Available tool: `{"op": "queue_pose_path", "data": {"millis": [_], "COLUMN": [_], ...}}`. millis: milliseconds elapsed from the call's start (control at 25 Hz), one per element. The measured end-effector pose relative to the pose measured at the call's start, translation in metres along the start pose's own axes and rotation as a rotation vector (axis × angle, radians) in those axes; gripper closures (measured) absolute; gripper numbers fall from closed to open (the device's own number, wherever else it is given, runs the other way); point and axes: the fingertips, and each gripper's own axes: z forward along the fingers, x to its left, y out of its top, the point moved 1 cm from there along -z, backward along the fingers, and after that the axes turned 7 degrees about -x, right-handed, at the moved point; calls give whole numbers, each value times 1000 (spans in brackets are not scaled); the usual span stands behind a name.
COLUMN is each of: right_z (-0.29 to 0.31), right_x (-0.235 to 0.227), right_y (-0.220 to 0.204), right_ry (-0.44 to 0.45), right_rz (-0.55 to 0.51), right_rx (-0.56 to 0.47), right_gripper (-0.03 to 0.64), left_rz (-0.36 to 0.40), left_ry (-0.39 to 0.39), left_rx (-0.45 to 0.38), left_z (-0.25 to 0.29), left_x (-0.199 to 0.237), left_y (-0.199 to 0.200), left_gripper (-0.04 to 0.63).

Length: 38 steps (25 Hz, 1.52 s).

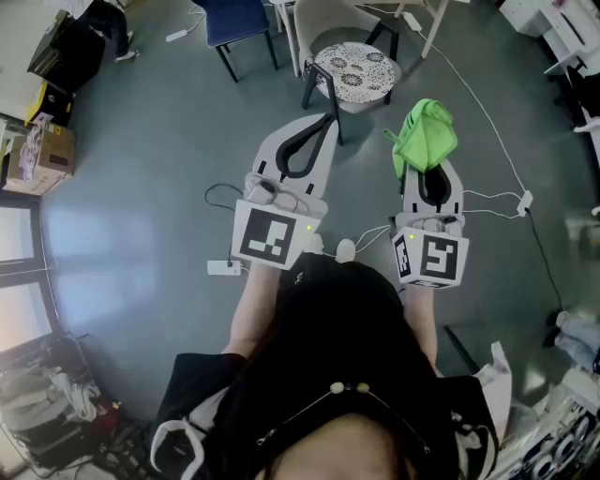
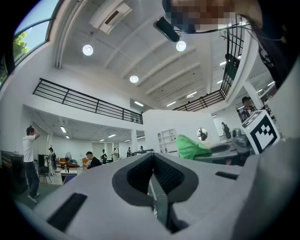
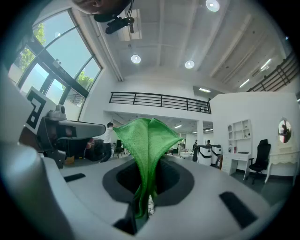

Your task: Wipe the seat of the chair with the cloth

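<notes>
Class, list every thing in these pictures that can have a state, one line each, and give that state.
left gripper: shut, nothing held.
right gripper: shut on the cloth.
cloth: bunched, standing up out of the right gripper, not touching the chair.
chair: upright on the floor, patterned seat bare.
blue chair: upright, nothing on the part of its seat that shows.
</notes>
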Motion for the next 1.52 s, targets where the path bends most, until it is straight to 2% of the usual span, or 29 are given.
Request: {"op": "queue_pose_path", "data": {"millis": [320,720,1000,1240,1520], "right_z": [11,27,37,48,109], "right_x": [-14,-18,-14,-18,-44], "right_y": [-5,-20,-31,-66,-86], "right_ry": [12,16,-1,-25,4], "right_rz": [-30,9,-15,11,15], "right_rx": [30,75,100,159,166], "right_gripper": [569,568,568,567,568], "left_rz": [2,-14,-35,-58,-47], "left_ry": [-18,-5,28,51,98], "left_rx": [17,37,53,78,92], "left_z": [18,25,19,23,73], "left_x": [1,15,42,60,102], "left_y": [-9,-19,-34,-62,-85], "left_gripper": [589,589,589,589,589]}}
